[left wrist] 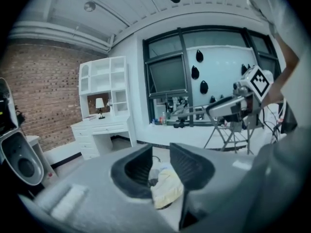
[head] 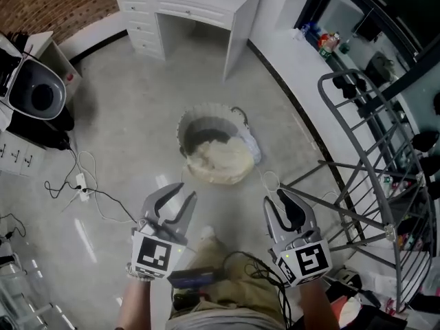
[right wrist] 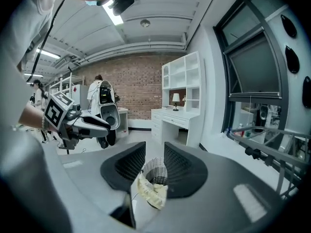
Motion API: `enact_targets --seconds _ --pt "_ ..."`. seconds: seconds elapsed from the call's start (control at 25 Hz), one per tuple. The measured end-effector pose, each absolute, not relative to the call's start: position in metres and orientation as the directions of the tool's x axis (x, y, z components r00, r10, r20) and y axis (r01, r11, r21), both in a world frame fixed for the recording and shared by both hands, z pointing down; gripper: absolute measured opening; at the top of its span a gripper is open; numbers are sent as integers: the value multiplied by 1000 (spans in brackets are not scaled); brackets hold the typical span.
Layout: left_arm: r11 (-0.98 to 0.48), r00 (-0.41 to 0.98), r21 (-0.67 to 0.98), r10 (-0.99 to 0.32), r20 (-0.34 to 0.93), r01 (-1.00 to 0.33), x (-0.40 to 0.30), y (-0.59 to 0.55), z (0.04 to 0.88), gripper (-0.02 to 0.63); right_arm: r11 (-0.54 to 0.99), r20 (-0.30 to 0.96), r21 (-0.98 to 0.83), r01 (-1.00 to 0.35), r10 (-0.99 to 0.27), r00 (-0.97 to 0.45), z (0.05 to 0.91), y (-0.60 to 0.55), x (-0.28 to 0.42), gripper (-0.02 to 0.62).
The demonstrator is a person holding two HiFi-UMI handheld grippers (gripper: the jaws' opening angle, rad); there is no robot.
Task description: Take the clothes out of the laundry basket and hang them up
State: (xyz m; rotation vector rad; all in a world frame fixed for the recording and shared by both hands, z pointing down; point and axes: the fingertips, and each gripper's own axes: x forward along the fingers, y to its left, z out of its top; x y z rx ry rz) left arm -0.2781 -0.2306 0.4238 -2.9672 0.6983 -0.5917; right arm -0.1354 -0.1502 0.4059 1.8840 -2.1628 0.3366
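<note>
A round grey laundry basket (head: 206, 126) stands on the floor ahead of me, with a cream cloth (head: 221, 161) heaped in it and spilling over its near rim. Both grippers hover short of it and above the floor, apart from it. My left gripper (head: 180, 194) is open and holds nothing. My right gripper (head: 280, 198) is also open and empty. In the left gripper view the basket (left wrist: 146, 171) and cloth (left wrist: 167, 188) show between the jaws, farther off. The right gripper view frames the basket (right wrist: 156, 169) and cloth (right wrist: 148, 191) the same way. A grey metal drying rack (head: 371, 177) stands at my right.
A white desk (head: 192, 9) stands at the back. A power strip with cables (head: 82, 184) lies on the floor at the left, near a black and white machine (head: 34, 95). Bottles (head: 326, 41) line the window sill behind the rack.
</note>
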Motion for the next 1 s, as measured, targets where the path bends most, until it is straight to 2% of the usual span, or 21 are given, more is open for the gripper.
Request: enact_targets --seconds 0.36,0.72,1.0 --pt "-874 785 -91 -471 404 -477 -271 -281 498 115 193 377 -30 -981 -906 -190 455 -201 -122 106" --pt "-836 709 -85 -510 488 -543 -265 -323 605 120 354 423 -52 -934 -840 -342 551 -275 -125 106" --pt "-820 663 -38 -488 567 -571 -266 -341 697 146 428 460 -86 -900 -784 -417 622 -309 -131 106"
